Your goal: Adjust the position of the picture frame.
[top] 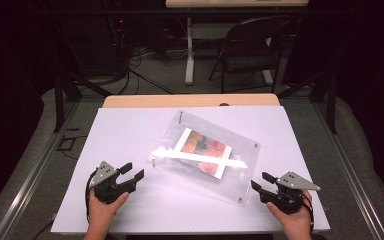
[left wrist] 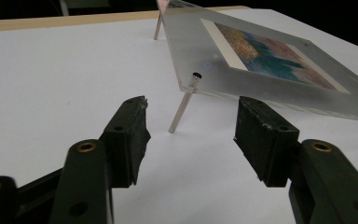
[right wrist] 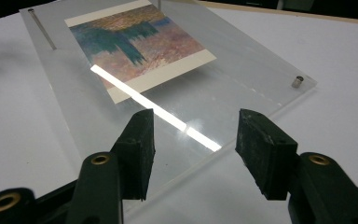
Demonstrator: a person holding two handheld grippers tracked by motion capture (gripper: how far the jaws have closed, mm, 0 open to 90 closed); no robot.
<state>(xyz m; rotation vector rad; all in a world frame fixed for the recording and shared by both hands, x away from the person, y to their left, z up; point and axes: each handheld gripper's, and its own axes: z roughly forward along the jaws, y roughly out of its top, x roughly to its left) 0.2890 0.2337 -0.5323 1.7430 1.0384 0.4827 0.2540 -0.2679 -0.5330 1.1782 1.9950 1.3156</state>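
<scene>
A clear acrylic picture frame (top: 207, 155) lies tilted on the white table, holding a colourful print (top: 203, 150) with a white border. Thin metal pins prop one side; one pin (left wrist: 182, 106) stands just ahead of my left gripper (left wrist: 191, 123). The left gripper (top: 132, 171) is open and empty, a little left of the frame's near-left corner. My right gripper (top: 261, 181) is open and empty too, close to the frame's near-right corner. In the right gripper view its jaws (right wrist: 193, 135) sit over the frame's edge (right wrist: 205, 158), and a short metal stud (right wrist: 298, 82) marks a corner.
A white sheet (top: 130, 135) covers the wooden table, whose far edge (top: 190, 101) shows bare. Beyond it stand a black folding chair (top: 250, 50), a desk leg and cables on the floor. Metal rails (top: 30, 170) run along both sides.
</scene>
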